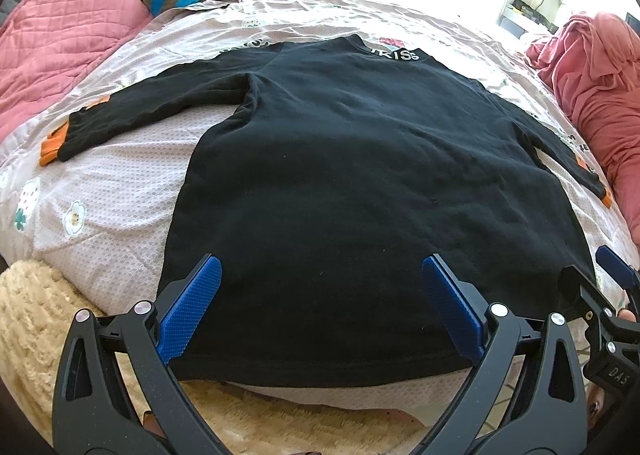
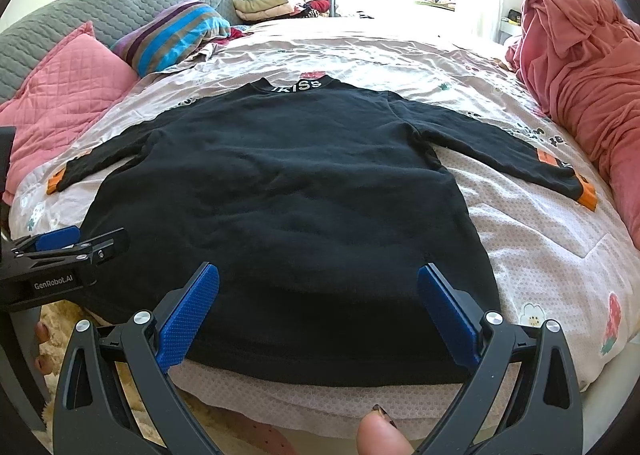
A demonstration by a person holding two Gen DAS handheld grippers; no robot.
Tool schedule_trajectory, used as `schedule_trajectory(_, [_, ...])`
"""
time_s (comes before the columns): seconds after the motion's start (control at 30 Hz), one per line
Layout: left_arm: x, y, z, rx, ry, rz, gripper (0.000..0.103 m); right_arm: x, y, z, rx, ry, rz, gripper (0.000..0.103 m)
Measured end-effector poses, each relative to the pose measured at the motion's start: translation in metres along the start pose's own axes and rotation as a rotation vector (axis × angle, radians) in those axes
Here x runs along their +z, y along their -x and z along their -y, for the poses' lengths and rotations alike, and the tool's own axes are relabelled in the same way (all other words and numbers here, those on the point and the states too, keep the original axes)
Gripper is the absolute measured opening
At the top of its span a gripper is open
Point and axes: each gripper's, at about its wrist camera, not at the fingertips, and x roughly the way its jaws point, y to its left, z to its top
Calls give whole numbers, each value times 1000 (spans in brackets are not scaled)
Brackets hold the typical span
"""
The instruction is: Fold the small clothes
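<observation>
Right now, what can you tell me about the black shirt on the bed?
The black long-sleeved top looks like soft, fleecy knit. It lies flat and unfolded on the flowered bedspread, both sleeves spread out sideways, hem nearest the cameras. Each sleeve ends in an orange cuff, and white letters run across the collar. The open left gripper and open right gripper sit at the hem, not clamping it.

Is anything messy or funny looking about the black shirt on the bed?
Nothing much. The black shirt lies flat on the bed cover with both sleeves spread out. Its left sleeve is slightly rumpled near the orange cuff. Both grippers hover open at the hem.
</observation>
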Motion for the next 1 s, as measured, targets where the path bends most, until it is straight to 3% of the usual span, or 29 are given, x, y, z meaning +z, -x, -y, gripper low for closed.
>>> schedule_trajectory(0.4, [17, -9, 7, 2, -11, -3, 94, 23, -13, 8, -3, -18, 21, 99])
schedule_trajectory(1.0, [71, -26, 7, -16, 21, 10, 94, 71, -43, 21, 25, -58, 36, 99])
